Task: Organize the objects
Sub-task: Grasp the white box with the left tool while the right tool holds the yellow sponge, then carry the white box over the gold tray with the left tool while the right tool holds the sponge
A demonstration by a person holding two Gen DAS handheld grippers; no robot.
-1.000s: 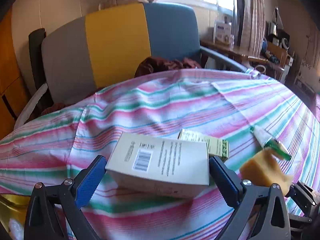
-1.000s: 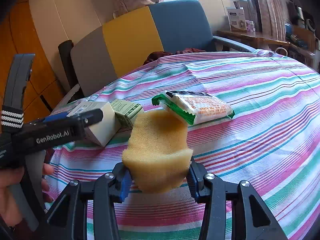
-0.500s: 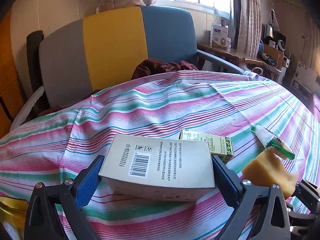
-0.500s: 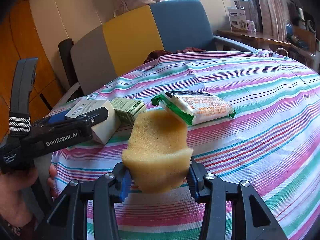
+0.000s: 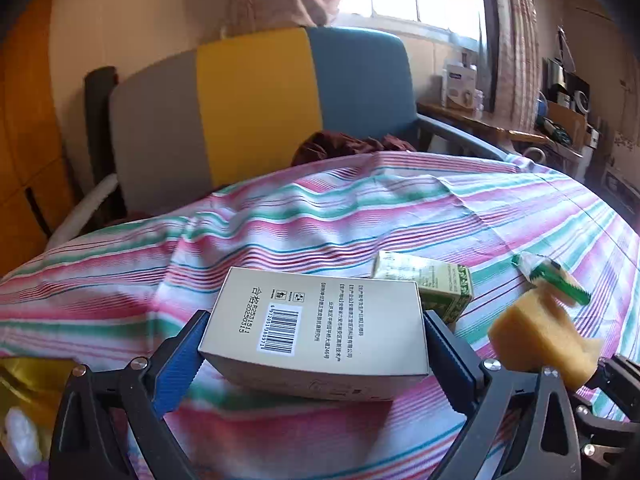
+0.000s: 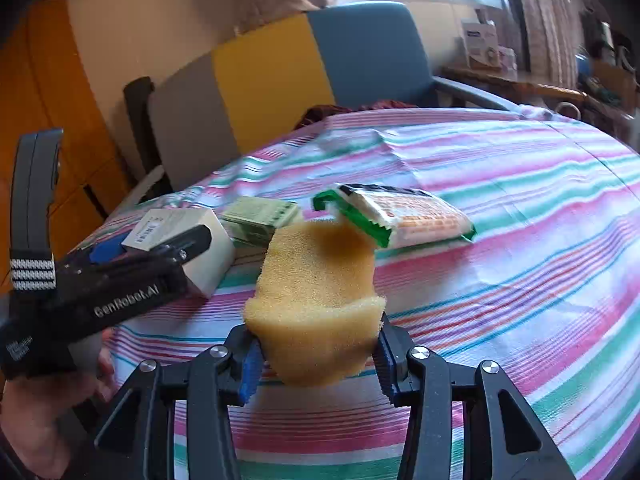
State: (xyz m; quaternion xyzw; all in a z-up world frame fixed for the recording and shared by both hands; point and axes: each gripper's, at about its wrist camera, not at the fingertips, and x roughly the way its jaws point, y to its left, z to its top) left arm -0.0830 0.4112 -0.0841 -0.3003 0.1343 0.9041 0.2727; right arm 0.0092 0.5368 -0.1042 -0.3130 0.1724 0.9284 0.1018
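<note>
Your surface (image 6: pixel 520 280), under a striped cloth (image 5: pixel 320 216), carries a small green box (image 6: pixel 260 220) and a green-edged packet (image 6: pixel 408 216), near each other.

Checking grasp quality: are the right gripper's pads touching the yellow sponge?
Touching. The right wrist view shows the right gripper squeezing the yellow sponge between both pads, its lower end bulging.

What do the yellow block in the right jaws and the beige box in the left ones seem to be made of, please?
The yellow block looks like soft foam sponge: porous, matte, and bulging where the jaws squeeze it. The beige box appears to be printed cardboard with a slight sheen: crisp folded edges, barcode label and text on its top.
</note>
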